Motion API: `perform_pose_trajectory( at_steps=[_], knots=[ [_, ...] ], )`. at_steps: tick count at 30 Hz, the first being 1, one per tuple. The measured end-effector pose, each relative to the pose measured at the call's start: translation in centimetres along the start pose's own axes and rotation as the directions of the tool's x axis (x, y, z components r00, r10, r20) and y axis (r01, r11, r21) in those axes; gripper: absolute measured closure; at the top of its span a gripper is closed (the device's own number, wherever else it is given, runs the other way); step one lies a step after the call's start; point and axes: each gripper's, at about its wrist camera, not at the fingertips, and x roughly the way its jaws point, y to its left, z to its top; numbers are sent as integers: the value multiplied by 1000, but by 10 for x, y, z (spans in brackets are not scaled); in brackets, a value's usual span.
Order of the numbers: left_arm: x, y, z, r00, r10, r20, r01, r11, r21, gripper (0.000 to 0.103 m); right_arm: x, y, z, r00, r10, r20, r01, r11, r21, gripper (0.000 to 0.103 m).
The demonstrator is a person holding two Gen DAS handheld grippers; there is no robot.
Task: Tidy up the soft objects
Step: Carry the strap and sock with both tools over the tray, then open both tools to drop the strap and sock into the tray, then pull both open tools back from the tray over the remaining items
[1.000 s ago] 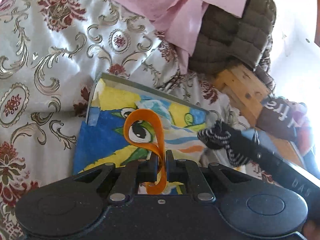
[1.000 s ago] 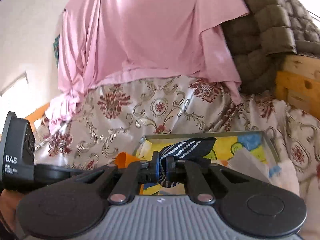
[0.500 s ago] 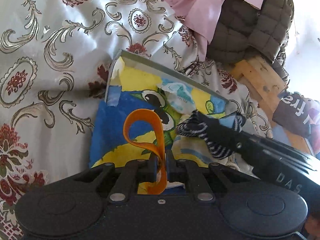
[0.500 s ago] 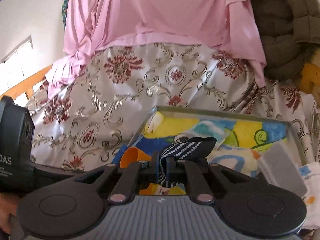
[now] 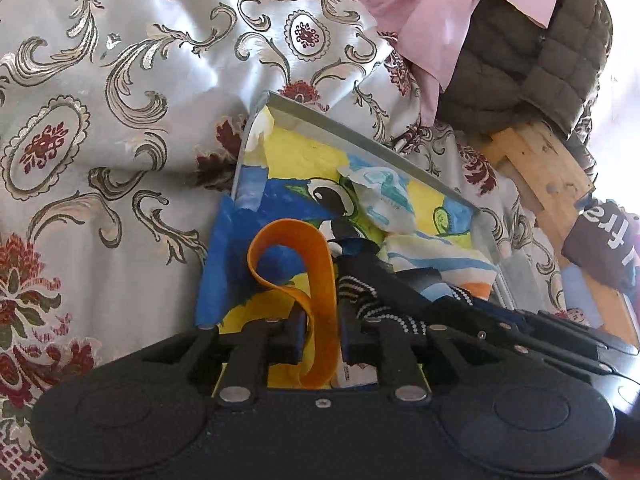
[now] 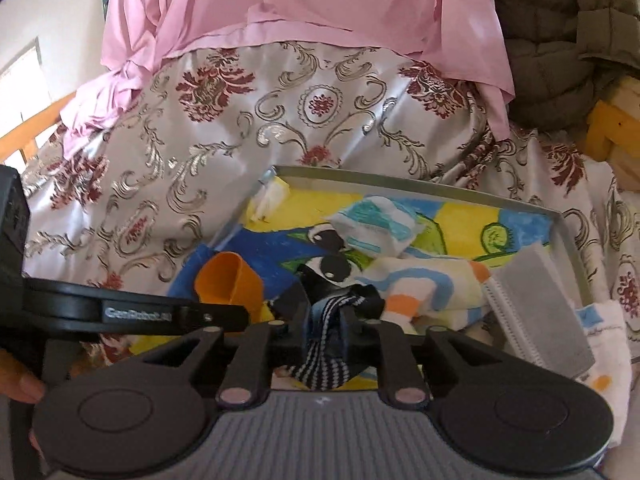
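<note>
- Left gripper (image 5: 320,338): jaws opening, orange band (image 5: 316,280) between them, loop standing up over the tray's near-left part. Pads look just off the band now, so grip is about gone. Risk: springy loop flips or rolls as it drops & lands on the tray's blue-taped near edge, or off it onto the satin bedspread (image 5: 120,120).
- Tray (image 5: 360,136), grey rim, painted liner: sits on soft, lumpy bedding, looks tilted. Any push from a gripper body could tip it & spill what's in it.
- In tray already: striped white-blue sock (image 6: 376,228) mid-back, orange-blue striped cloth (image 6: 432,292) to its right, grey pad (image 6: 540,304) far right. Pile is loose; a dropped item may slide off it.
- Right gripper (image 6: 324,330): jaws opening too, navy striped sock (image 6: 324,356) between them, bunched, over tray's near-middle. Sock still seems to touch one finger; could snag & get dragged out on withdrawal.
- Both grippers sit v. close, left one's finger just beside the right's. Pulling back together could knock them & fling either item.
</note>
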Motion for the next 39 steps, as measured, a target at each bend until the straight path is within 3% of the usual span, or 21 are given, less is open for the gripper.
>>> perform_pose_trajectory(
  at_steps=[5,13,19,27,33,39],
  knots=[
    [-6,-2,-2,1000,22,8,-22,1000,22,82,-1,-3,-3,1000,-5,-7,5,1000,6,63],
    [-25,-15,-7,996,70,62,-75,993,87,47,-19,-4,-6,999,-15,29,16,999,-30,34],
    [-48,-28,-16,986,102,133,-121,982,144,27,-39,-14,-8,998,-23,57,22,1000,12,20],
    [-89,-47,-38,961,131,242,-181,964,197,6,-75,-18,-17,993,-40,112,36,999,35,7],
    [-125,-57,-62,940,152,306,-230,943,240,1,-111,-17,-27,985,-41,168,37,999,24,1],
    [-157,-60,-92,909,196,368,-277,943,183,1,-150,-15,-46,975,-48,217,47,999,9,0]
  ],
)
